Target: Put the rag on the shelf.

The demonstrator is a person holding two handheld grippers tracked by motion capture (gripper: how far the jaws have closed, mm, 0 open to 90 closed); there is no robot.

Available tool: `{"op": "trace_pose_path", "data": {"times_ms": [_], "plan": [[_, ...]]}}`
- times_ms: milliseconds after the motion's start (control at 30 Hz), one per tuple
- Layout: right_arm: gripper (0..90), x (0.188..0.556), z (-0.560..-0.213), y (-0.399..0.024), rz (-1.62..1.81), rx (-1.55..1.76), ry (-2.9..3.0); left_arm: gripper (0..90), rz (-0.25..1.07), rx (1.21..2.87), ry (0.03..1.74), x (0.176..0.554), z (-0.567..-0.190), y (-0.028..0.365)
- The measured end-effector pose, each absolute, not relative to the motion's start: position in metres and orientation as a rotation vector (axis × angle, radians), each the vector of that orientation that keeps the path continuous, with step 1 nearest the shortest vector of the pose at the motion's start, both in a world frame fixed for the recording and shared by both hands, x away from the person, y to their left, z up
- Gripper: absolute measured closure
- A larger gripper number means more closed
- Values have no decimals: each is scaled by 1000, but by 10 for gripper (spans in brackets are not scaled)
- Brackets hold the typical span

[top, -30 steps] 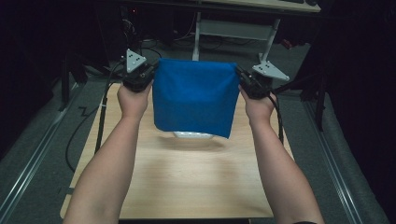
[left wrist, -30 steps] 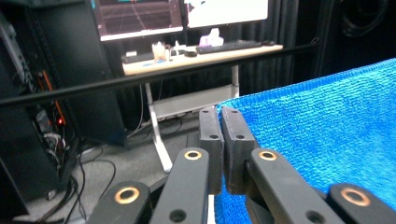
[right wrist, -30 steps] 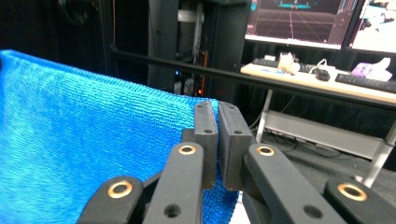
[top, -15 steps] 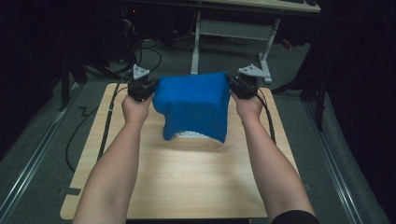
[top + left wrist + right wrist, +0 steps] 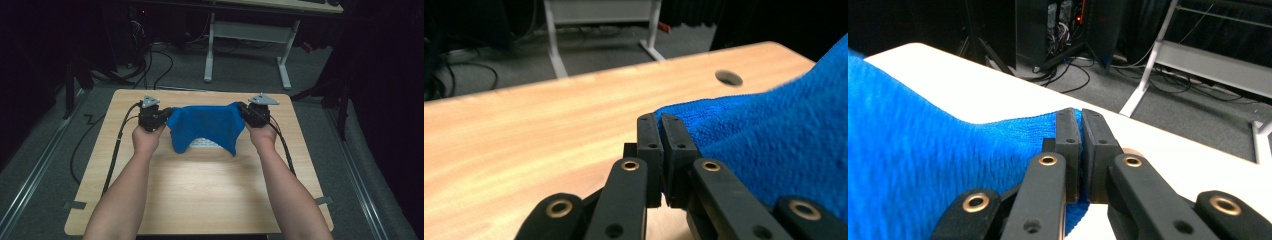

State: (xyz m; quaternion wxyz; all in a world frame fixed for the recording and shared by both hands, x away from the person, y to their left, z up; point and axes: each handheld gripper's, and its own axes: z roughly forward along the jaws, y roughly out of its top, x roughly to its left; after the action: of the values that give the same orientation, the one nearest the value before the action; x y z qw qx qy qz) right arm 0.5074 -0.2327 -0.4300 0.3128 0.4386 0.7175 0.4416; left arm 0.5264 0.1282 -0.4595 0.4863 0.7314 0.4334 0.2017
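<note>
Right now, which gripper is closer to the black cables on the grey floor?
Left. The left gripper sits just short of the black cables; the right gripper is farther across, past the blue towelling cloth.

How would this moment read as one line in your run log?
left gripper: shut on blue towel corner | right gripper: shut on other corner | towel: stretched between them, sagging onto table

Left gripper (image 5: 660,122): two black jaws pressed together, pinching the corner of the cloth.
Blue cloth (image 5: 784,140): terry texture, spreads from the jaws toward the right edge of the view.
Wooden table (image 5: 524,145): light wood, bare left of the jaws.
Round hole (image 5: 729,78): in the table near its far edge.
White desk legs (image 5: 555,45): on grey floor beyond the table.
</note>
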Motion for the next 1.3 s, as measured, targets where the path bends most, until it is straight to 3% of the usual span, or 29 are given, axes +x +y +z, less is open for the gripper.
{"op": "trace_pose_path", "data": {"times_ms": [433, 1300], "plan": [[876, 497, -462, -230, 1140, 1197, 1950, 881, 394, 1794, 1056, 522, -489, 119], [856, 496, -484, -230, 1121, 1249, 1973, 842, 326, 1815, 1121, 519, -514, 118]]}}
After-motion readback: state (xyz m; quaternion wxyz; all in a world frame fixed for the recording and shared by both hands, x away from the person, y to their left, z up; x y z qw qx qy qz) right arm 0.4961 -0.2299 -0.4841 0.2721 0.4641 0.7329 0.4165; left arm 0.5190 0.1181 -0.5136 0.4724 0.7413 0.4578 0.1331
